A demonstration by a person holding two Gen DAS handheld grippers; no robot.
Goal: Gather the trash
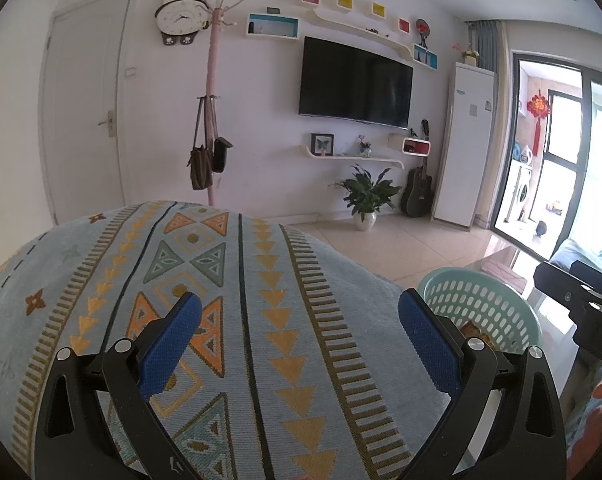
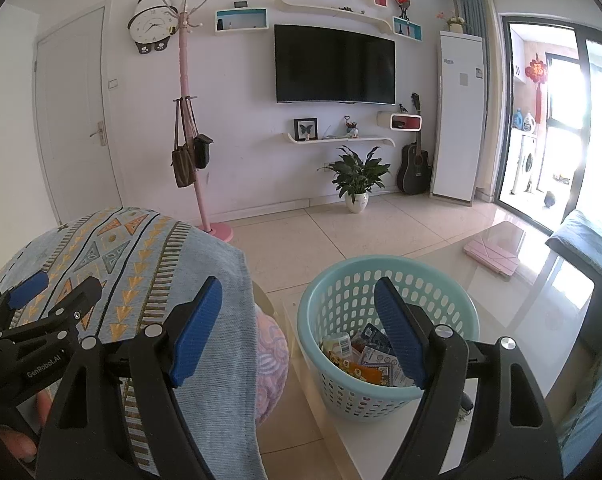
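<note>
Both grippers empty, jaws spread wide. The left gripper (image 1: 299,312) hangs over a light-blue woven cover with orange and olive geometric bands (image 1: 237,300), draped on what looks like a sofa arm or cushion; nothing lies between its blue ribbed pads (image 1: 169,344). The right gripper (image 2: 299,316) sits further right, its right pad in line with the mouth of the mint-green perforated plastic basket (image 2: 381,392), its left pad over the cover's edge.

The basket stands on the glossy white worktop (image 2: 521,304), close to its near-left corner, within reach of both grippers, likely parked there as the drop point. The trash is inside it: crumpled printed wrappers and packets (image 2: 365,356), orange, white and blue, heaped in the bottom. No loose trash shows on the cover, floor or worktop from either view. A pink flat folded case (image 2: 491,258) lies further back on the worktop, well apart from the basket; probably not trash.

Judgement: collection looks mostly or fully done, grippers parked apart after a drop or searching for the next piece. The left wrist view catches only the basket rim (image 1: 481,276) just beside its right finger.
</note>
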